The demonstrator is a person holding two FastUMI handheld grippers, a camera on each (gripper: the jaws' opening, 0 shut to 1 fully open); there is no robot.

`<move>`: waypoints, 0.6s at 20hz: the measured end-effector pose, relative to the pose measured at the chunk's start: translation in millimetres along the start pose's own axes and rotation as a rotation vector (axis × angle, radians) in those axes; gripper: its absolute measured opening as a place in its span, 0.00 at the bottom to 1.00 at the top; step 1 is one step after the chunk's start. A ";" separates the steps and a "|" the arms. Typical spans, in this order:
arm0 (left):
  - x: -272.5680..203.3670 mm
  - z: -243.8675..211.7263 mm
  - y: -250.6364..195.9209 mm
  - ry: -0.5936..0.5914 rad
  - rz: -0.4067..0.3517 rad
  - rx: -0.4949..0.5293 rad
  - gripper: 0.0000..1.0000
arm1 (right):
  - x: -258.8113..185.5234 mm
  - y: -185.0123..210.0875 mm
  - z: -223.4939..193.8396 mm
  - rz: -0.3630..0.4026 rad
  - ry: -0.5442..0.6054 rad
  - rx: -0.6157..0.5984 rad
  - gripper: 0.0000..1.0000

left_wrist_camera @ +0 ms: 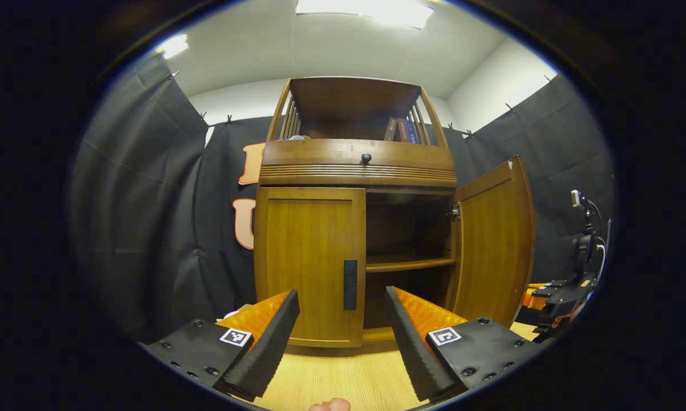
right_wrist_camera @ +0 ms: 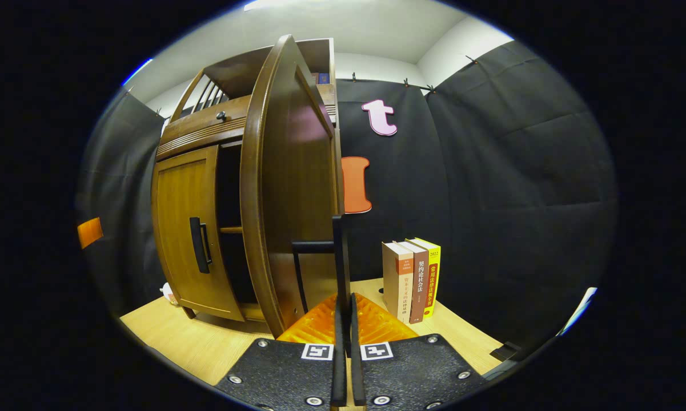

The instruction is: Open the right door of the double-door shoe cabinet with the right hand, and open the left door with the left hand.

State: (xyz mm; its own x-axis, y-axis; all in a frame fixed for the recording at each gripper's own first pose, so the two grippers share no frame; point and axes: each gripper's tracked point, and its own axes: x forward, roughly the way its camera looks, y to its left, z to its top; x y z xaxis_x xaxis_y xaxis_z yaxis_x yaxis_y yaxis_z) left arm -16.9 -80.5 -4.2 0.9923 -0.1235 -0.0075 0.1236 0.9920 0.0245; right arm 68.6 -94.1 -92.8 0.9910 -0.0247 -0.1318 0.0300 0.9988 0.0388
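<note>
The right gripper [right_wrist_camera: 343,311] is clamped on the dark bar handle [right_wrist_camera: 339,251] of the swung-open brown wooden right door [right_wrist_camera: 285,188]. The left gripper [left_wrist_camera: 343,328], fingers apart, faces the closed left door [left_wrist_camera: 311,262] of the wooden shoe cabinet [left_wrist_camera: 357,165] on the pale wooden tabletop [left_wrist_camera: 331,379].

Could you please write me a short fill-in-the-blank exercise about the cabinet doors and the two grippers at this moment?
1. The right door of the cabinet stands ____.
2. The left door is ____.
3. The right gripper has its jaws closed on the right door's ____.
4. The left gripper faces the left door with its jaws ____.

Missing words: open; closed; handle; open
</note>
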 end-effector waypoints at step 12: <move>-2.0 -4.0 4.1 0.011 0.050 0.009 0.97 | 11.1 -54.5 0.2 0.203 0.026 0.001 0.03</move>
State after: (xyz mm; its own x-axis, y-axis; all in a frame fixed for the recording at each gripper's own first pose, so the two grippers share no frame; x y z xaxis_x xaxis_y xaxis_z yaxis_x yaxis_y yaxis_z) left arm -18.4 -76.1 -8.0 0.9972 -0.0735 -0.0167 0.0740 0.9967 0.0345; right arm 78.0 -148.8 -96.2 0.9730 0.1781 -0.1471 -0.1697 0.9832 0.0678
